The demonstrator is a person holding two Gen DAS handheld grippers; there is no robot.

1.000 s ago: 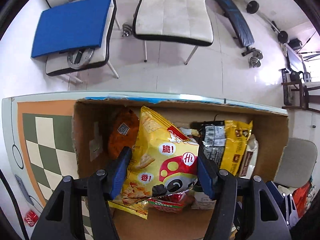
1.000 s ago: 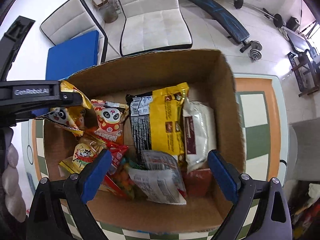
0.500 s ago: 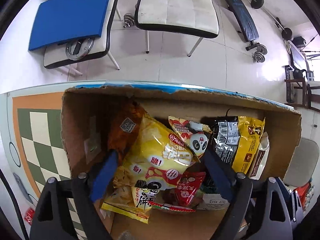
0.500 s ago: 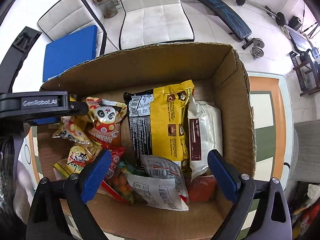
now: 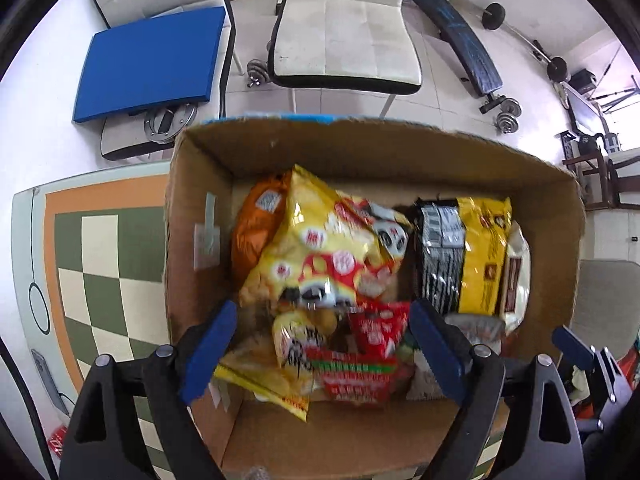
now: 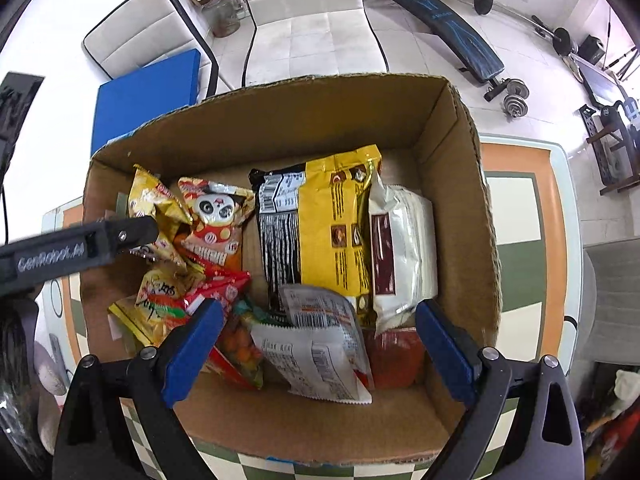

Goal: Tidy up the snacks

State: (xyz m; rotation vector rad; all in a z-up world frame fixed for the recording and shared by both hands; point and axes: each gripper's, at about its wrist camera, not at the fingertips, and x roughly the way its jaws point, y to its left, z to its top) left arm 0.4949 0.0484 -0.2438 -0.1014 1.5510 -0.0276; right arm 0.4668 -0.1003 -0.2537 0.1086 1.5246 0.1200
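Observation:
A cardboard box (image 5: 360, 148) (image 6: 452, 168) on the table holds several snack packs. The yellow chip bag (image 5: 316, 252) lies loose on the left pile, over an orange pack (image 5: 252, 232) and a panda pack (image 6: 218, 216). My left gripper (image 5: 324, 344) is open and empty above the box's near left part; its finger also shows in the right wrist view (image 6: 80, 252). My right gripper (image 6: 320, 340) is open and empty over a white-grey packet (image 6: 316, 348). A black-and-yellow bag (image 6: 320, 236) and a white pack (image 6: 404, 256) lie at the right.
The box sits on a checkered green, cream and orange table (image 5: 100, 264). Beyond it stand two white chairs (image 5: 348, 32), one with a blue cushion (image 5: 152, 60). A weight bench (image 5: 460, 56) and dumbbells (image 5: 508, 116) are on the floor.
My left gripper opened and let go of the yellow chip bag, which dropped onto the left pile in the box. The gripper then drew back. The right gripper stayed open over the box.

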